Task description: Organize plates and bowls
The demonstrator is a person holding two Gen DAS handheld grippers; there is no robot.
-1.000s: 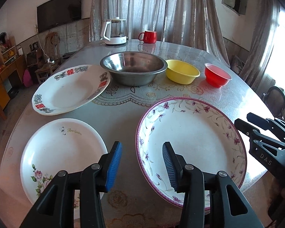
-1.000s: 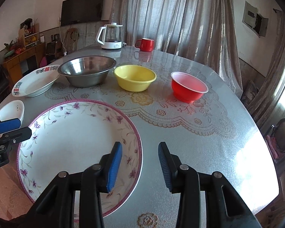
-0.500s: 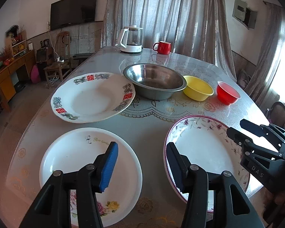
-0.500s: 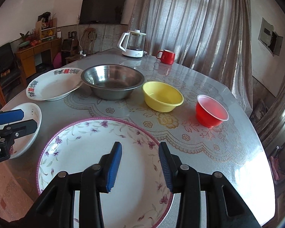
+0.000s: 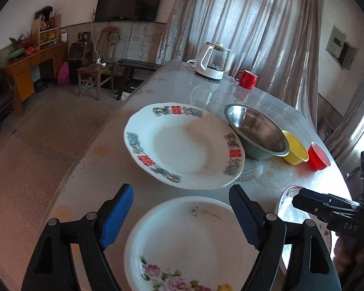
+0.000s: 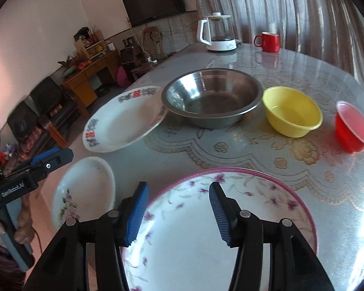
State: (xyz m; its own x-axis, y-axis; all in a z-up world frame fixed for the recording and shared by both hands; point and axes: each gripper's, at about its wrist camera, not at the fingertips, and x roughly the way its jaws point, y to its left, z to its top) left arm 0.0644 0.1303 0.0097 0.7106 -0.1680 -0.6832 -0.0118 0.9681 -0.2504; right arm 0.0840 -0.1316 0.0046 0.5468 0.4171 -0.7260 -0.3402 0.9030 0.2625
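Left gripper (image 5: 182,215) jaws just widened, nothing held, over rose plate (image 5: 189,247), body lettered "GenRobot.AI", right gripper (image 6: 178,214) marked "DAS", jaws just parted, nothing held, above purple-rimmed plate (image 6: 267,194), both angled down, red-character plate (image 5: 182,145) touching steel bowl (image 6: 211,97), yellow bowl (image 6: 291,111), red bowl (image 6: 351,126) beyond.

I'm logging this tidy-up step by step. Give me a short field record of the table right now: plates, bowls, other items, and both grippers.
plates: rose plate near edge; red-and-blue patterned plate behind it; purple-rimmed plate
bowls: steel bowl, yellow bowl, red bowl, in a row
stacking: none; patterned plate's rim reaches the steel bowl
other items: kettle, red mug, far end
left gripper: open, jaws just opening, above rose plate, nothing gripped
right gripper: open, jaws just opening, above purple-rimmed plate, nothing gripped
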